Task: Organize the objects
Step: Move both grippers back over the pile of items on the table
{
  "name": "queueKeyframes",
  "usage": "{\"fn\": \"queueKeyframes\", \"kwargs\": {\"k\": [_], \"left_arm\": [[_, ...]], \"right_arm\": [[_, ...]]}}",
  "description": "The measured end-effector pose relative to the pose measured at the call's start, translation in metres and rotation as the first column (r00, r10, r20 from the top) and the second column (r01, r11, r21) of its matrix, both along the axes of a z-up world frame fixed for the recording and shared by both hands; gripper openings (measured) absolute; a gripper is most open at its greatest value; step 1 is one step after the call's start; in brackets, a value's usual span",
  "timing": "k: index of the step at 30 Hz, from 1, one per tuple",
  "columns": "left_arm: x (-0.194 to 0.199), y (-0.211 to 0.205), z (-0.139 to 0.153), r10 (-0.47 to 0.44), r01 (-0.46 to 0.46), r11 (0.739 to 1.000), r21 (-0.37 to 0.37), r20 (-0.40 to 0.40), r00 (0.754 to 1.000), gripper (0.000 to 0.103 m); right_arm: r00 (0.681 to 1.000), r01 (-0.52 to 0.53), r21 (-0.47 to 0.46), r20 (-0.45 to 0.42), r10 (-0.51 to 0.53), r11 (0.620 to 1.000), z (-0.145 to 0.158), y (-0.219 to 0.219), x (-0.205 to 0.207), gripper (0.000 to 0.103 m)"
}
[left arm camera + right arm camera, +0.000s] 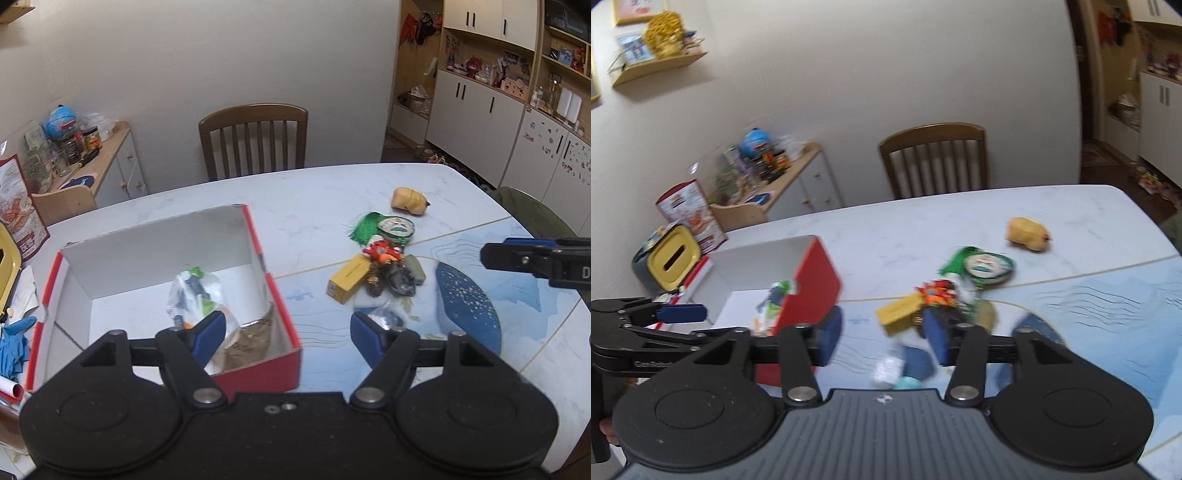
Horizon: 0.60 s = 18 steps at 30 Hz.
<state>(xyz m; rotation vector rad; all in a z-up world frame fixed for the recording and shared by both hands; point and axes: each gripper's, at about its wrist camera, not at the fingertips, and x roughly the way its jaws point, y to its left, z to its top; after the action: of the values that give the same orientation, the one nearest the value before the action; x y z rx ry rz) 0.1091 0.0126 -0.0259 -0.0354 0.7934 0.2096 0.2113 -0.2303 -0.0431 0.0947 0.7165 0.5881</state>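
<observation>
A plain off-white wall [221,55] closes the room behind, with white cupboards and open wooden shelving [491,92] full of small items running along the right. A low wooden sideboard [110,155] stands against the wall on the left, crowded with jars and a blue globe. A brown slatted wooden chair [255,140] is pushed up to the far edge of the worktop [314,192], a broad pale marbled surface whose near right part carries a light-blue printed pattern with a dark-blue whale shape.

On the worktop's left sits an open red cardboard box with a white inside [147,258]; a clear plastic packet with green and orange print [195,295] and a brown paper piece lie in its near right corner. To the box's right, well apart from it, lies a loose cluster of small things: a yellow rectangular carton [347,278], a red and orange toy [384,253], a round green-rimmed tin [397,227] beside a green tassel, and dark bits. A tan plush animal [410,199] lies alone beyond them.

The left gripper [288,330] hovers over the box's near right wall, its blue-padded fingers spread wide and holding nothing. The right gripper [882,334] hangs near the cluster, fingers likewise spread and empty; its view is motion-blurred.
</observation>
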Motion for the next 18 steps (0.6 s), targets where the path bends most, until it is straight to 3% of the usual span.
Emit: {"fn": "queueKeyframes", "kwargs": {"k": [6,11,18], "left_arm": [[0.007,-0.018,-0.006,-0.009,0.009,1.0,-0.001,-0.004,1.0,0.087],[0.016,-0.03,-0.013,-0.005,0.005,1.0,-0.014,-0.001,1.0,0.103],[0.035,-0.043,-0.031,-0.002,-0.001,0.998,-0.068,-0.041,0.999,0.103]], "right_arm": [[0.999,0.041,-0.016,-0.007,-0.041,0.999,-0.009,-0.034,0.003,0.063],[1.0,0.009,-0.058,0.005,-0.009,0.998,-0.018,-0.043,0.001,0.071],[0.995,-0.103,-0.103,-0.005,0.103,0.989,-0.039,-0.037,0.002,0.074]]}}
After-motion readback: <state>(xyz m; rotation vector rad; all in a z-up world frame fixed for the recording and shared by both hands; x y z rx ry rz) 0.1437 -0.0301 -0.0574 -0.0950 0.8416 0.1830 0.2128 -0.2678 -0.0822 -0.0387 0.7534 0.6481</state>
